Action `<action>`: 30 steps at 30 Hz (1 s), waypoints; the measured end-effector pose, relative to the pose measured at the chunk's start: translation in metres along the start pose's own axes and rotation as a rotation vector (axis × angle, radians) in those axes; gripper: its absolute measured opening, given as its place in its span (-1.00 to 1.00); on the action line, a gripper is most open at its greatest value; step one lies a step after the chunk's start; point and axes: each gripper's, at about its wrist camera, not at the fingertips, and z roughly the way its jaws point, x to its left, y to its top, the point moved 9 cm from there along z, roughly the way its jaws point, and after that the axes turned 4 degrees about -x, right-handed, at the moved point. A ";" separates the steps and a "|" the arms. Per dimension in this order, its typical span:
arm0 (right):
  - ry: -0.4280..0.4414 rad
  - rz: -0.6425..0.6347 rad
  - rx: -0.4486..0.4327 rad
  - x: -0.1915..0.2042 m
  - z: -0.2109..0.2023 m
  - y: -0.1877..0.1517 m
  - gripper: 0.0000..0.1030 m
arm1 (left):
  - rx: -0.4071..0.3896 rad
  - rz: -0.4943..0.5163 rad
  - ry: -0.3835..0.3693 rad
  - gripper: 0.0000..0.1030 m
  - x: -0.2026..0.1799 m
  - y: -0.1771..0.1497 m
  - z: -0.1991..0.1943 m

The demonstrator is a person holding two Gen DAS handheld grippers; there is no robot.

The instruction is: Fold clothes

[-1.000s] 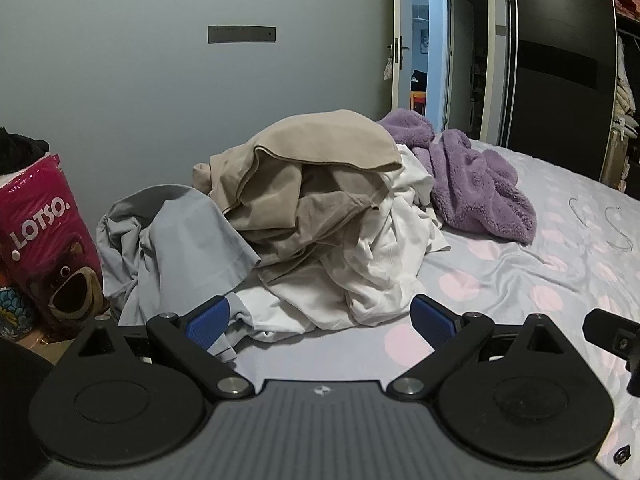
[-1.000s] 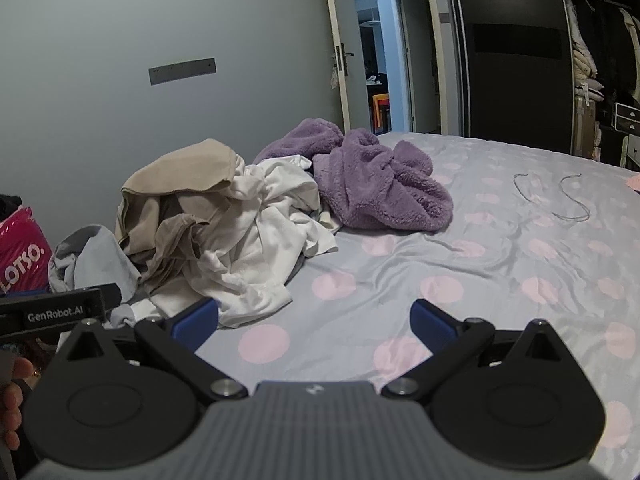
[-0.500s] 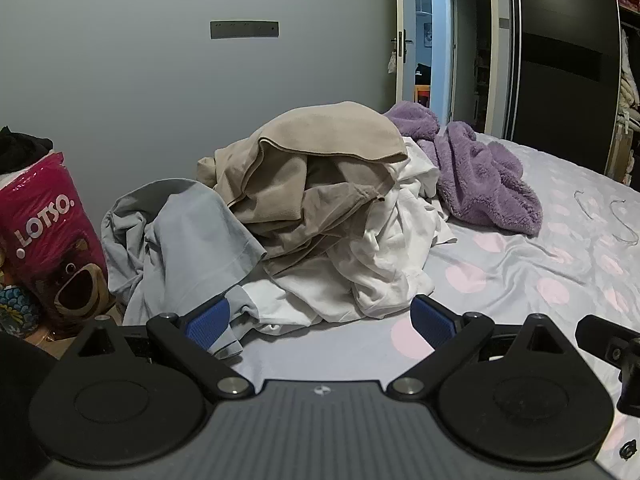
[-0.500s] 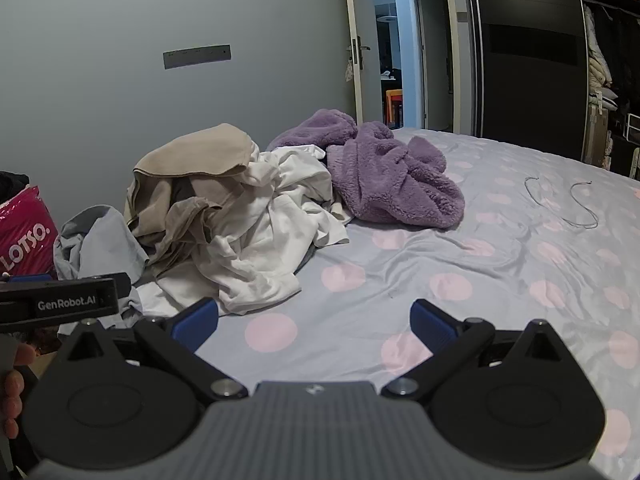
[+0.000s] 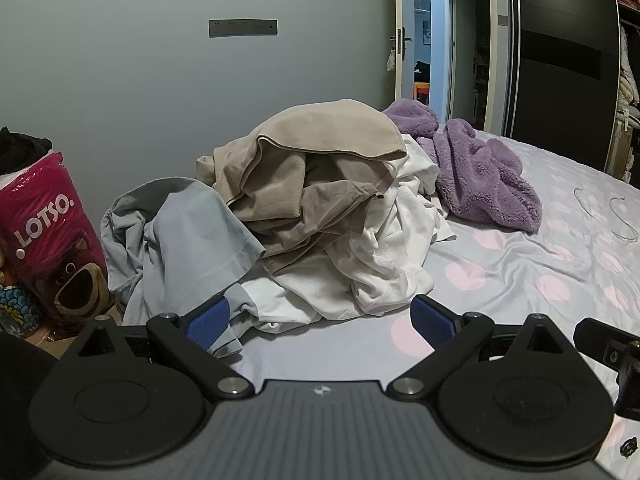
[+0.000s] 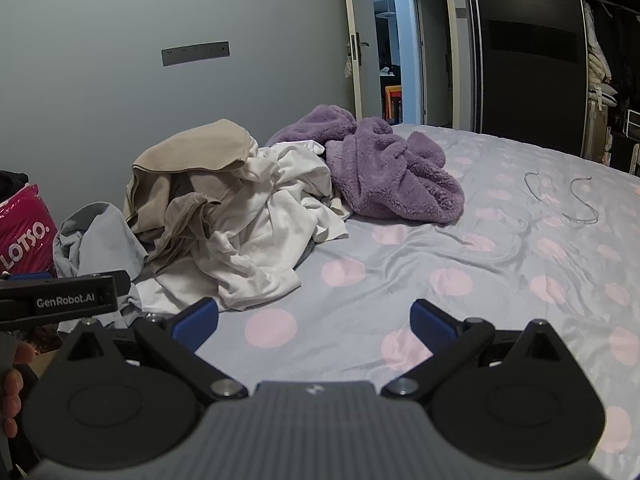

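A heap of clothes lies on the bed: a tan garment (image 5: 320, 148) (image 6: 188, 160) on top, white clothes (image 5: 384, 256) (image 6: 260, 232) under and right of it, a pale blue-grey garment (image 5: 188, 228) (image 6: 100, 240) at its left, a purple fleece (image 5: 480, 176) (image 6: 392, 168) behind to the right. My left gripper (image 5: 320, 318) is open just short of the heap's front edge, holding nothing. My right gripper (image 6: 314, 316) is open over bare sheet, right of the heap, also holding nothing. The left gripper's body (image 6: 60, 300) shows at the left of the right wrist view.
The bed sheet (image 6: 480, 272) is grey with pink dots. A thin wire hanger (image 6: 560, 196) lies on it at the far right. A pink LOTSO bag (image 5: 44, 232) stands beside the bed at left. An open door (image 6: 376, 72) and a dark wardrobe (image 6: 528, 52) are behind.
Both grippers have risen and edged a little toward the heap, so the clothes sit lower and slightly nearer in both views. Nothing was grasped; both stay open.
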 end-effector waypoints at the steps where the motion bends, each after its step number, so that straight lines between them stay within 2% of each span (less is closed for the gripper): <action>1: -0.001 0.000 0.001 0.000 0.000 0.000 0.99 | 0.000 0.000 0.000 0.92 -0.001 0.000 0.000; 30: -0.005 0.007 0.021 0.000 0.006 -0.001 0.99 | 0.018 -0.008 0.024 0.92 0.005 -0.003 0.005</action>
